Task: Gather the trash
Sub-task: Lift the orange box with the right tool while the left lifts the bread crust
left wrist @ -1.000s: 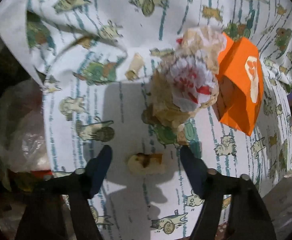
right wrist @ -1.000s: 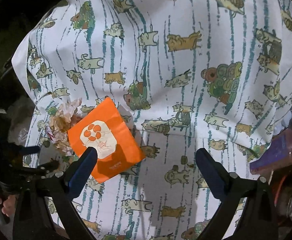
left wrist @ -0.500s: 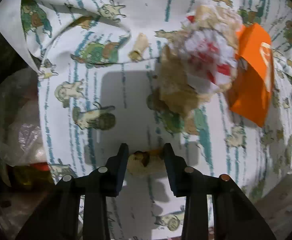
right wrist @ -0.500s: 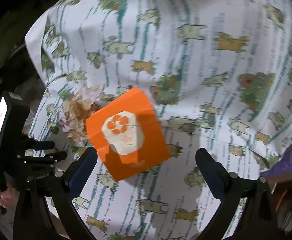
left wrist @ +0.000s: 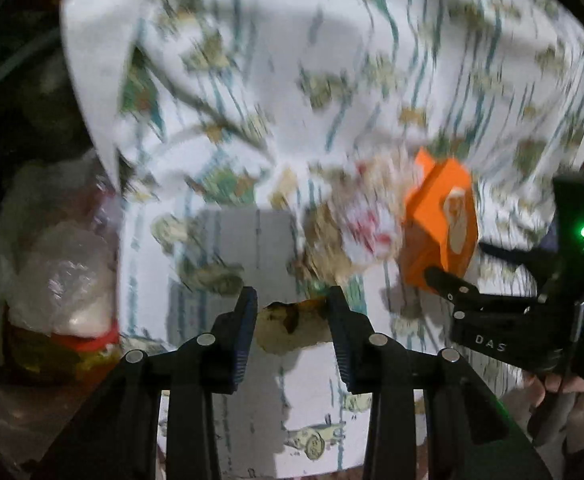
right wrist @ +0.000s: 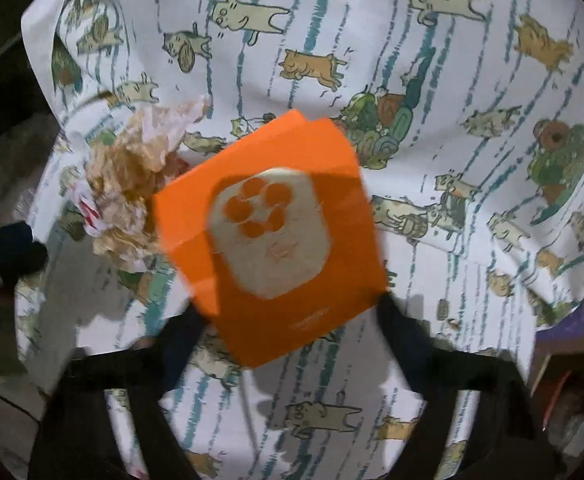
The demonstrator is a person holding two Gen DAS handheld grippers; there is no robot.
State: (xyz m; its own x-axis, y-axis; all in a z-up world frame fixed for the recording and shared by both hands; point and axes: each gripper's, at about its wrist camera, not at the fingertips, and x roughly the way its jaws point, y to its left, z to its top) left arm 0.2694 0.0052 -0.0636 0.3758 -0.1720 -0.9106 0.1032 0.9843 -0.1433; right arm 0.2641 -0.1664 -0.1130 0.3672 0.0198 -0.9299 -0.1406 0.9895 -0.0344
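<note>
Left gripper (left wrist: pixel 292 312) is clamping both fingers on the brownish food scrap (left wrist: pixel 292 326), holding it just above the cartoon-print tablecloth (left wrist: pixel 252 60), scrap's long axis running 9-to-3 between the pads. Right gripper (right wrist: pixel 288 316) is reaching in with jaws spread wide, straddling the orange box (right wrist: pixel 270 236); contact is too blurred to tell. Box is sitting diamond-wise, corners at 12 and 6, crumpled wrapper (right wrist: pixel 132 184) touching it at 10 o'clock.
</note>
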